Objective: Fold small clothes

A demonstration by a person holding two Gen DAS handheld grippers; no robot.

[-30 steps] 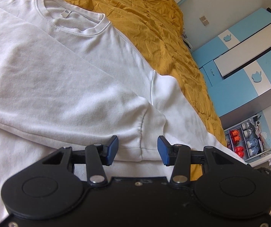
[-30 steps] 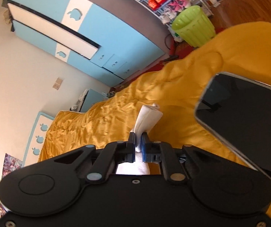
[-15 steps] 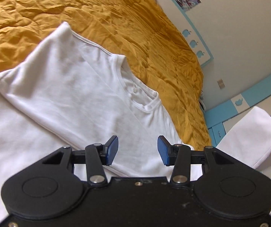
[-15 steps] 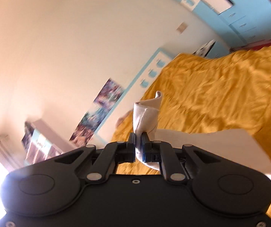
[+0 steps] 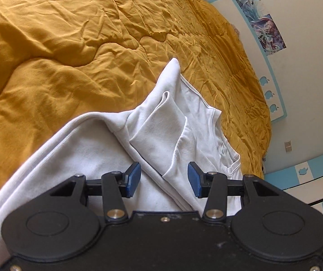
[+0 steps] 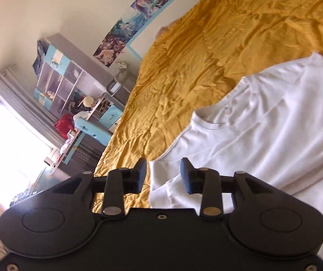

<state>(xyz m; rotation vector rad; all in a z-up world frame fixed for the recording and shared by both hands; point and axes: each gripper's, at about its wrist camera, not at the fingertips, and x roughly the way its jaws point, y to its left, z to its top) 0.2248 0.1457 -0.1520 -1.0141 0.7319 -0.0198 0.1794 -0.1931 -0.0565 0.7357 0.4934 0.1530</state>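
Note:
A white long-sleeved sweatshirt [image 5: 161, 131] lies on a mustard-yellow quilt [image 5: 59, 56]. Its sleeves are folded over the body, with a cuff lying just beyond my left gripper [image 5: 163, 179]. The left gripper is open and empty, just above the cloth. In the right wrist view the sweatshirt [image 6: 274, 124] lies flat with its collar [image 6: 215, 124] showing. My right gripper [image 6: 163, 176] is open and empty, and the folded sleeve end lies under and between its fingers.
The quilt [image 6: 195, 56] covers the whole bed. A wall with posters [image 6: 127, 29] and a blue headboard edge [image 5: 272, 85] borders the bed. Shelves and a blue desk [image 6: 82, 117] stand by a bright window.
My right gripper has opened and let go of the white sleeve, which now lies on the sweatshirt. Both views have swung toward the head of the bed.

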